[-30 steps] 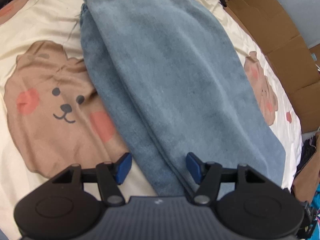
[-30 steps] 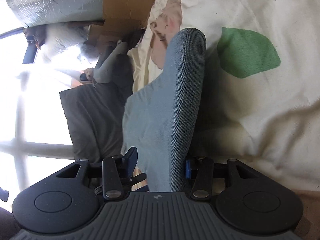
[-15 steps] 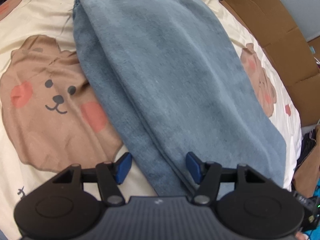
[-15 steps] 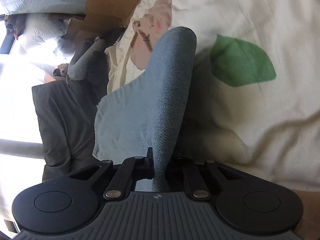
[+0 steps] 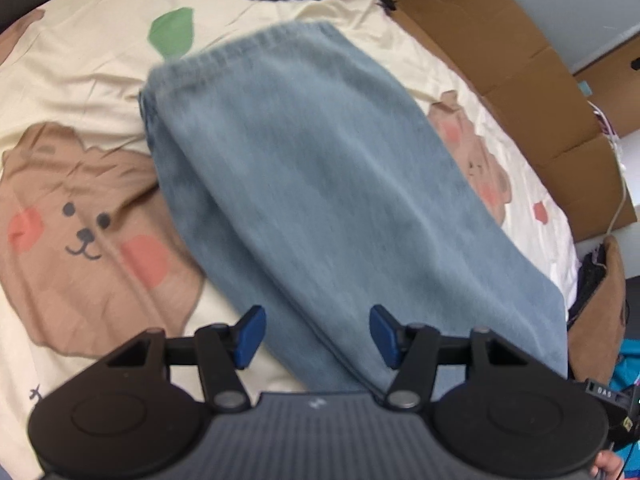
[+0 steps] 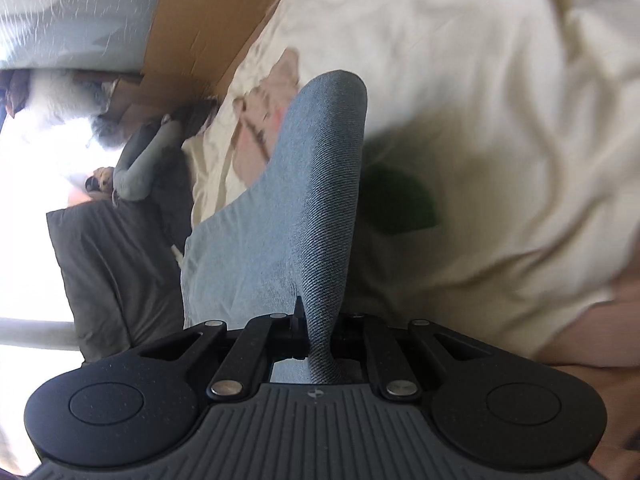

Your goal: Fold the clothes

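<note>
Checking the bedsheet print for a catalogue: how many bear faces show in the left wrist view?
2. One large bear face lies left of the blue jeans; a smaller bear face lies on their right. The jeans may hide others.

The light blue denim garment (image 5: 320, 184) lies folded lengthwise on the bed, its gathered waistband at the far end and layered edges along its left side. In the right wrist view one end (image 6: 316, 216) rises off the bed as a rounded fold.
</note>
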Demonstrator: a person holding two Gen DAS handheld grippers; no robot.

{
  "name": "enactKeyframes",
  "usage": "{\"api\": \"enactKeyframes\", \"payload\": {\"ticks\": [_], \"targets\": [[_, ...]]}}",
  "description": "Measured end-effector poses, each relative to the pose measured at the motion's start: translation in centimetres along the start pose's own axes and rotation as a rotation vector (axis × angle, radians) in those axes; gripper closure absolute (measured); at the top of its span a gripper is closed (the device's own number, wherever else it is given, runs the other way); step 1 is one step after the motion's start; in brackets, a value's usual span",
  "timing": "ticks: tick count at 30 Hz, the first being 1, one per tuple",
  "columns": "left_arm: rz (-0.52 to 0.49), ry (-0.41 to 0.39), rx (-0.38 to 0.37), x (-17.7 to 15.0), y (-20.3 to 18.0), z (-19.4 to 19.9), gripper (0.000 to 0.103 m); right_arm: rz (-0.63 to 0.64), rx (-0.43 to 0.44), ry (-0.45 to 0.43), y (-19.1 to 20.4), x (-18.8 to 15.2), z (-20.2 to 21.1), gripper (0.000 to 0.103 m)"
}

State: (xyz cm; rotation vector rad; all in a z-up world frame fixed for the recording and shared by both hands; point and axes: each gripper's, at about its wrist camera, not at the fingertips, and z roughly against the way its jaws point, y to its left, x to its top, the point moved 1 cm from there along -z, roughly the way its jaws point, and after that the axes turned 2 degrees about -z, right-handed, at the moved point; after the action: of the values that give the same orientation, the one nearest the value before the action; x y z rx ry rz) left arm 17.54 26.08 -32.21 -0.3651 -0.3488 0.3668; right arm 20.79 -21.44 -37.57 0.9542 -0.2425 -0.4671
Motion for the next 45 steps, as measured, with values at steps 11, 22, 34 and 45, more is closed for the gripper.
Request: {"api": "enactKeyframes", "payload": {"ticks": [11,22,34,45], "targets": [[-0.092,0.012,-0.022,0.2,-3.9,-0.8,0.043,0.016,-0.102,-0.038,-1.7,3.6,6.8,0.098],[-0.085,0.050,0.040,2.1,-5.6,-1.9,0.043,0.066,-0.100,-0.046,-4.2,5.6,8.1,0.093],[-0.205,0.039,0.109,3.0,-8.5,-0.4,0.042,0.001,0.037,-0.021,-11.8,2.2,9.5,0.040],[-0.275,0.074,0.121,2.4,-10.0,-2.4,0.042,-0.040,0.249,-0.004,-13.9,-0.7,10.1,0.039]]}}
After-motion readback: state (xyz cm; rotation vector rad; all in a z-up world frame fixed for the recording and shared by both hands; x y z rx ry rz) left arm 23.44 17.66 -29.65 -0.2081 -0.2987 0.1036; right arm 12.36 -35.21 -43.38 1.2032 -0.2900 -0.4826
